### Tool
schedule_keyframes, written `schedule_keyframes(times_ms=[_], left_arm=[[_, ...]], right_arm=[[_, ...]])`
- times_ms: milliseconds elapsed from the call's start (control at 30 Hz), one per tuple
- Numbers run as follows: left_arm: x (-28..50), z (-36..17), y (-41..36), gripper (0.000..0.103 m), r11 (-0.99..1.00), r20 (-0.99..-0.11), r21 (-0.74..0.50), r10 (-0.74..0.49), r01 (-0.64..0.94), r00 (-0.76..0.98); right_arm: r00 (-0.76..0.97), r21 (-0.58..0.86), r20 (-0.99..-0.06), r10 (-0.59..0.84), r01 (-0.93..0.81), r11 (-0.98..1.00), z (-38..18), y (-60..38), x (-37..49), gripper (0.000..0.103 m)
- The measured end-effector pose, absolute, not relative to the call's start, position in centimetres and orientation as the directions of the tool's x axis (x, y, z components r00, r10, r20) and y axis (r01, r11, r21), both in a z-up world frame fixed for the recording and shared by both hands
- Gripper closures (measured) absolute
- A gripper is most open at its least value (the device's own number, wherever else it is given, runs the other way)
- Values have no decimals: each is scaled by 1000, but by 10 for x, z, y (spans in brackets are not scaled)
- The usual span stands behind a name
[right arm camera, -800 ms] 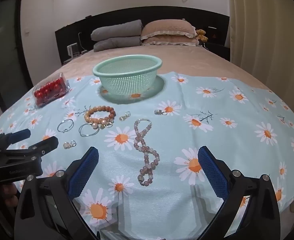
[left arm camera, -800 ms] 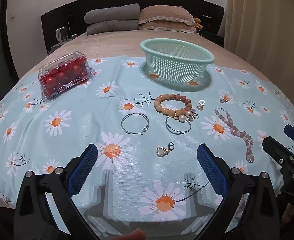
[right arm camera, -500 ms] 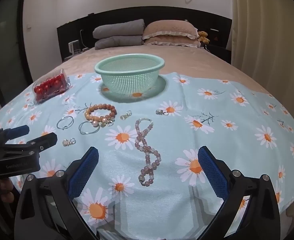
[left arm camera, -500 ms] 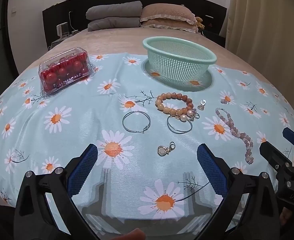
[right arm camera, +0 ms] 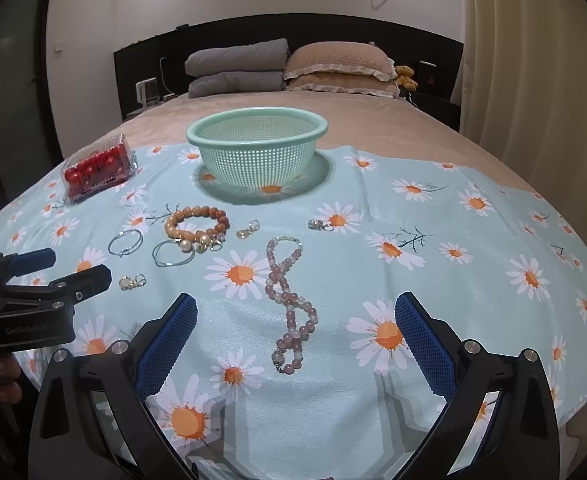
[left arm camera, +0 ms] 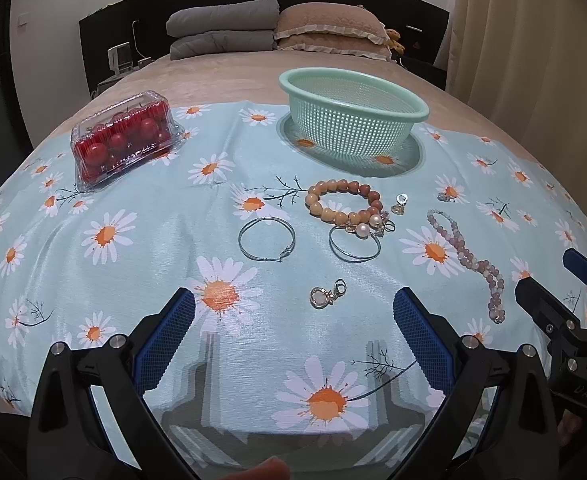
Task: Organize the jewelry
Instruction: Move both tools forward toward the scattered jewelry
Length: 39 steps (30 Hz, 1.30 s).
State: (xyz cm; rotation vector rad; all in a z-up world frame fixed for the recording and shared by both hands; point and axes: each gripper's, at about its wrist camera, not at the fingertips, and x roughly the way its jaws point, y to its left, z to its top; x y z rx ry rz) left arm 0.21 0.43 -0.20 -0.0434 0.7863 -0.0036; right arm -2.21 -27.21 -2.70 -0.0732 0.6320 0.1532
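Jewelry lies on a daisy-print cloth [left arm camera: 133,272]: an orange bead bracelet [left arm camera: 343,204], two thin wire hoops [left arm camera: 266,238] [left arm camera: 354,244], a small clasp earring [left arm camera: 327,294], a gold earring [left arm camera: 399,205], a silver charm [left arm camera: 446,197] and a pink bead strand [right arm camera: 289,300]. A mint mesh basket [left arm camera: 351,110] stands behind them, empty as far as I can see. My left gripper [left arm camera: 293,332] is open and empty, just short of the clasp earring. My right gripper [right arm camera: 295,338] is open and empty over the near end of the pink strand.
A clear box of red tomatoes [left arm camera: 123,138] sits at the far left of the cloth. The cloth lies on a bed with grey and beige pillows [right arm camera: 285,66] at the headboard. A curtain [right arm camera: 533,60] hangs at the right. The bed edge is close below both grippers.
Both grippers have drawn back slightly and tilted, so the jewelry sits a little lower in both views. Nothing on the cloth has moved.
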Motion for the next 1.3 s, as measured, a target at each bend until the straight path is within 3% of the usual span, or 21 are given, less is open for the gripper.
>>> schedule_keyframes(times_ms=[600, 1300], left_arm=[[8, -11, 14, 6, 998, -736, -52, -24, -21, 677], [28, -35, 10, 6, 999, -773, -44, -43, 13, 633]], right_arm=[[770, -69, -633, 82, -161, 984, -38, -266, -15, 8], [710, -30, -697, 103, -172, 985, -66, -267, 12, 8]])
